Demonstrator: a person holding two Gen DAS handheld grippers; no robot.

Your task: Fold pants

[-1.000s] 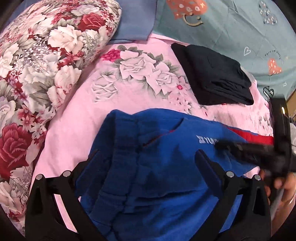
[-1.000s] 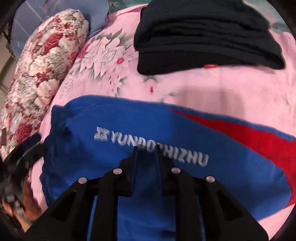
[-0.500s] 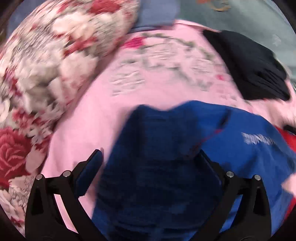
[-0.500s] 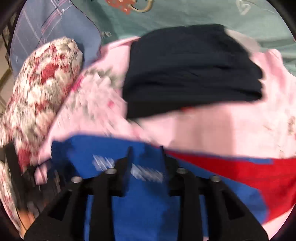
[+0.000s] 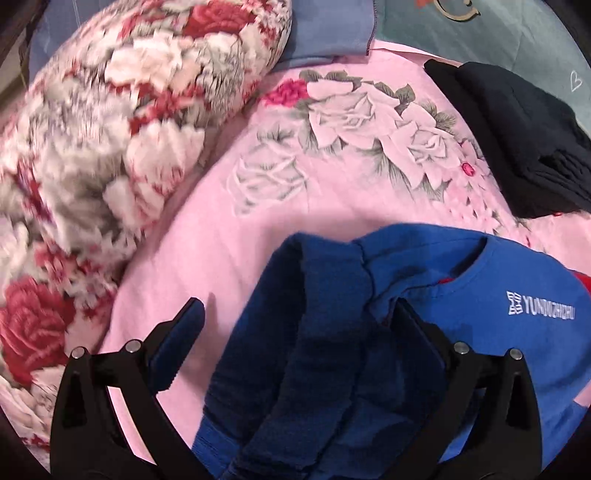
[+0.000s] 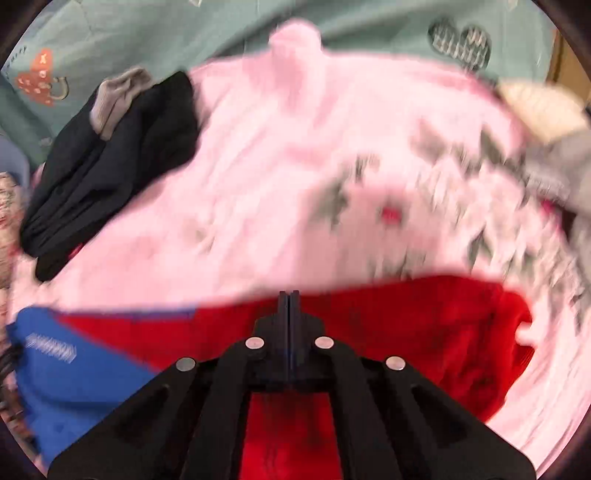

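Note:
Blue pants with a red leg panel and white lettering lie on a pink floral bedsheet [image 5: 229,229]. In the left wrist view the blue waistband end [image 5: 332,332] lies bunched between and under the fingers of my left gripper [image 5: 299,314], which is open and hovers over it. In the right wrist view my right gripper [image 6: 289,295] is shut with nothing between its fingers, above the red part of the pants [image 6: 406,325]; the blue part [image 6: 74,369] lies at lower left. This view is motion-blurred.
A stack of folded dark clothes [image 5: 517,122] lies on the sheet beyond the pants; it also shows in the right wrist view [image 6: 110,155]. A floral pillow [image 5: 110,140] sits at left. A teal blanket [image 6: 332,29] lies at the back, grey cloth [image 6: 554,166] at right.
My right gripper let go of the blue fabric, closed empty and swung right toward the red leg. My left gripper stayed open and shifted slightly over the waistband.

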